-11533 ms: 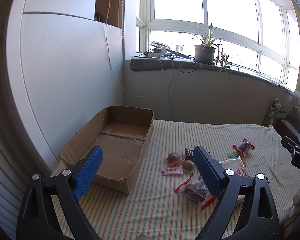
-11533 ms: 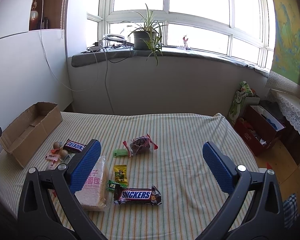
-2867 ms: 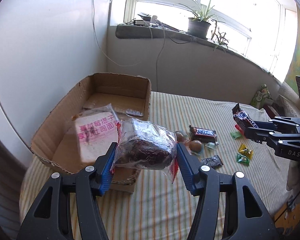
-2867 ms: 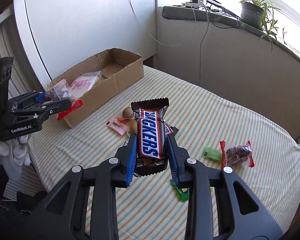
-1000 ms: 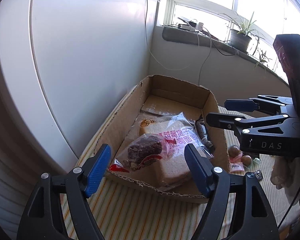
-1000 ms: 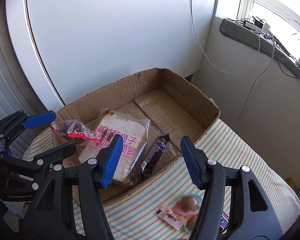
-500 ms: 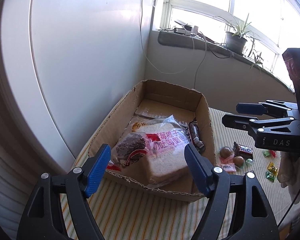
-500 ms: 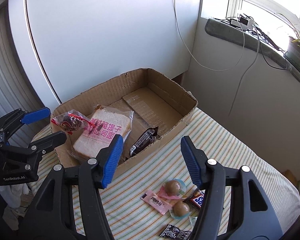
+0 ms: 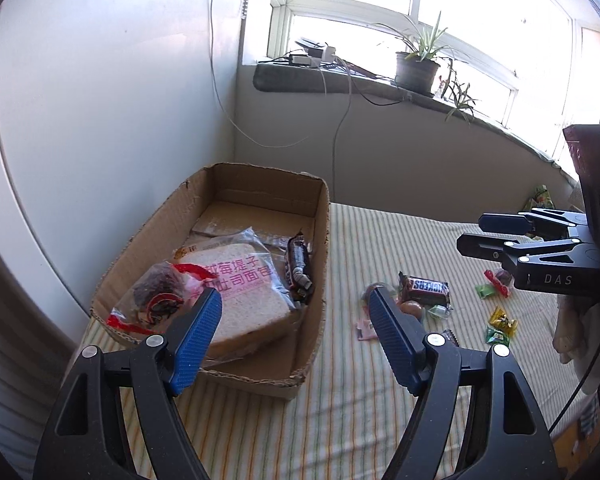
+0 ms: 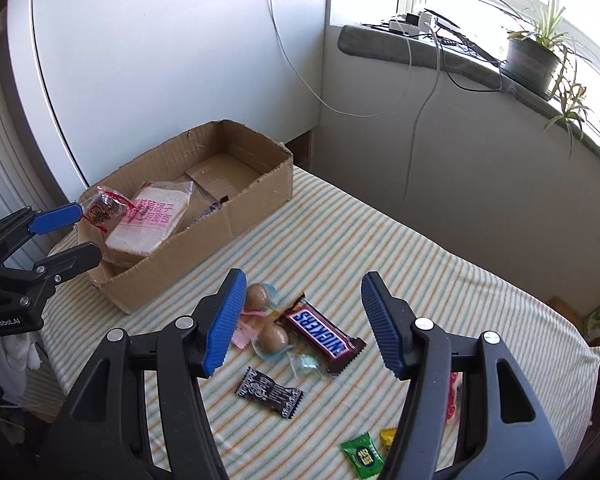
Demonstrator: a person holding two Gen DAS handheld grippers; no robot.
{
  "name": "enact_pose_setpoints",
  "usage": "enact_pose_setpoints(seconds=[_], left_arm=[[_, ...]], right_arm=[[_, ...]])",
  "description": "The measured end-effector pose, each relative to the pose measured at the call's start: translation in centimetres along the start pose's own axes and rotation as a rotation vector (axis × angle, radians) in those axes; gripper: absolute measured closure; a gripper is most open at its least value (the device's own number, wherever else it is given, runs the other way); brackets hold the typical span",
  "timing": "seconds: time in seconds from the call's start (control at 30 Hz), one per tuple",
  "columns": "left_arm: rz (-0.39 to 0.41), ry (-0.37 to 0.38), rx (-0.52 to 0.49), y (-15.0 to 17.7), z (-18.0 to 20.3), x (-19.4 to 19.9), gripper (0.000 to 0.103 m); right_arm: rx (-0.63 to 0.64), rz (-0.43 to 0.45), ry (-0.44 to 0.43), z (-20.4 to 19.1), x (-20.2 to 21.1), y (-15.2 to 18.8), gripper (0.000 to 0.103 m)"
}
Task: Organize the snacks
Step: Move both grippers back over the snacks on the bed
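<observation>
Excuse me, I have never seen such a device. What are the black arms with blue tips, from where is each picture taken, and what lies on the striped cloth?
No robot arm is here: a person holds two hand tools, each a two-finger gripper with a camera looking along its fingers. One picture comes from the left gripper, the other from the right gripper; each also sees the other tool. Both stand open and hold nothing. In the cardboard box lie a bagged bread slice, a dark pastry in a red-trimmed bag and a chocolate bar. Loose on the striped cloth are a Snickers bar, two round brown sweets, a black wrapper and small green and yellow candies.
</observation>
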State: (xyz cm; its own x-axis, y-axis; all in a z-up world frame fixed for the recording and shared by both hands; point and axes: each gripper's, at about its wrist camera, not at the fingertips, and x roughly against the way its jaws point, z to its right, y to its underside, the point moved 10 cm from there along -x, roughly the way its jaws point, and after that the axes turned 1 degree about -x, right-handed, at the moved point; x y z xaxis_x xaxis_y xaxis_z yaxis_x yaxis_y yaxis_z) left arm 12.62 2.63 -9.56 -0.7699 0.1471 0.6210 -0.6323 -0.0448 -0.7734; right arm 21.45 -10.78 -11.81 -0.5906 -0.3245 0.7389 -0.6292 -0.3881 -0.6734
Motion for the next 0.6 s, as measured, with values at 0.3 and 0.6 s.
enact_pose_setpoints(seconds=[0.3, 0.6], left_arm=[[-0.074, 0.117, -0.069, 1.5, 6.1, -2.1, 0.030], [-0.190, 0.222, -0.136, 3.8, 11.2, -4.9, 0.049]], right_arm=[[-0.107, -0.052, 0.084, 7.3, 1.9, 5.6, 0.040], [-0.154, -0.101, 0.021, 8.4, 3.0, 10.6, 0.040]])
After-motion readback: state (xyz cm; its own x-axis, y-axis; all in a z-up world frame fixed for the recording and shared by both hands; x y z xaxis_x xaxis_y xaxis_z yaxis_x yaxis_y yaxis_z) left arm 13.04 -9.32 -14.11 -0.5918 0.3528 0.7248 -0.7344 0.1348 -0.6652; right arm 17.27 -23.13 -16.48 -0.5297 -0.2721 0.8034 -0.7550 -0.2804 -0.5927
